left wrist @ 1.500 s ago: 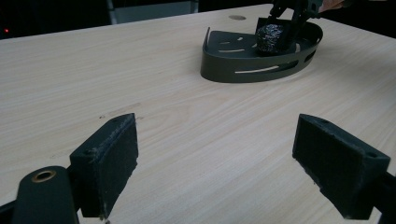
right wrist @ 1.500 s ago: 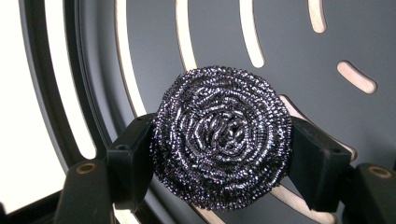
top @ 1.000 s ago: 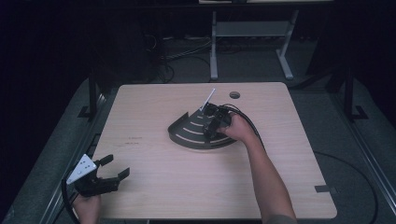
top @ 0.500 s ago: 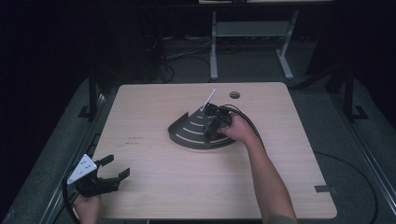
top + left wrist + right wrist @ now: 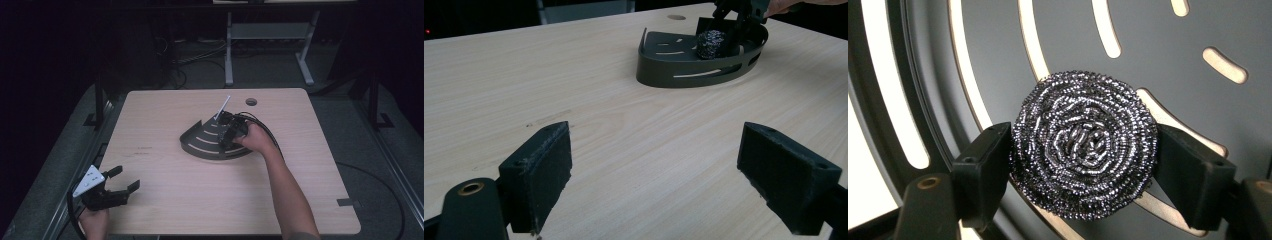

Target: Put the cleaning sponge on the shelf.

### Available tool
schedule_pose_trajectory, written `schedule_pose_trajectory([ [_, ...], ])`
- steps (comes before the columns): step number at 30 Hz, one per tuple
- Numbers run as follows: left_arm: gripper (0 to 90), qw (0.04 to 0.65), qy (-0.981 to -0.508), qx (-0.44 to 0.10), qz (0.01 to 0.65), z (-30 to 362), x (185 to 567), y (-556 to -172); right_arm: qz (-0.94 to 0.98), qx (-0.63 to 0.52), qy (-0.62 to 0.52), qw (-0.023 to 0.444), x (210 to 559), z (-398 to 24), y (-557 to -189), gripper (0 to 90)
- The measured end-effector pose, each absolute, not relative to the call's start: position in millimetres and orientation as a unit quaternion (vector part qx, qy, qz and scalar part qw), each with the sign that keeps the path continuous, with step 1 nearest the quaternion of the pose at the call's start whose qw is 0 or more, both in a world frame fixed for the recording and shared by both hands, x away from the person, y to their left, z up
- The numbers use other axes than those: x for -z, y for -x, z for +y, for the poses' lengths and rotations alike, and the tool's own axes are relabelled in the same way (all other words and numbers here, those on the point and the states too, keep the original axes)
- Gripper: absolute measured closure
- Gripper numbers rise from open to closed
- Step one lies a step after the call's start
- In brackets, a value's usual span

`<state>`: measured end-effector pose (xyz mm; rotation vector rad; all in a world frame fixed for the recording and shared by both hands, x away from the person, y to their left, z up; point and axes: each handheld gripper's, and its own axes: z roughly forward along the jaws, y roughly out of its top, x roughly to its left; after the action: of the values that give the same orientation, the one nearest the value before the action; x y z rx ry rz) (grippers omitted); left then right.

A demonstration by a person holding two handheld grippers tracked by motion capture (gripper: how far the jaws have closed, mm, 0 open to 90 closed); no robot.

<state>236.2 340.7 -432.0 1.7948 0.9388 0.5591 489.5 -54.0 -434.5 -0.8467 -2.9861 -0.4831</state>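
This looks like a lab or a recording studio rather than a home. A single pale wood-grain worktop [image 5: 165, 125] with a round cable hole [image 5: 251, 102] stands alone in a dim room, lit from above while everything around it falls into darkness. The floor [image 5: 350, 120] is covered in grey carpet. Loose black cables [image 5: 200, 60] lie bundled on the floor behind the worktop, near the grey metal legs of a stand [image 5: 265, 50]. A dark metal frame [image 5: 100, 100] runs along the worktop's sides. A strip of dark tape [image 5: 347, 202] marks the worktop's near right corner.
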Motion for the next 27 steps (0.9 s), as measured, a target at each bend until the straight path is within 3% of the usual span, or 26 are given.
schedule_pose_trajectory([
  [7, 13.7, 0.498, -0.74, -0.23, 0.39, 341.0, 432.5, -237.5, -0.951, 0.155, 0.268, -0.001, 435.2, -53.9, -489.7, 23.9],
  [14, 13.7, 0.497, -0.741, -0.231, 0.388, 339.9, 432.4, -237.8, -0.948, 0.167, 0.271, -0.007, 426.1, -56.6, -487.0, 17.1],
  [27, 13.7, 0.496, -0.742, -0.231, 0.387, 341.0, 432.3, -235.7, -0.947, 0.191, 0.258, -0.022, 399.8, -61.0, -472.2, 16.7],
])
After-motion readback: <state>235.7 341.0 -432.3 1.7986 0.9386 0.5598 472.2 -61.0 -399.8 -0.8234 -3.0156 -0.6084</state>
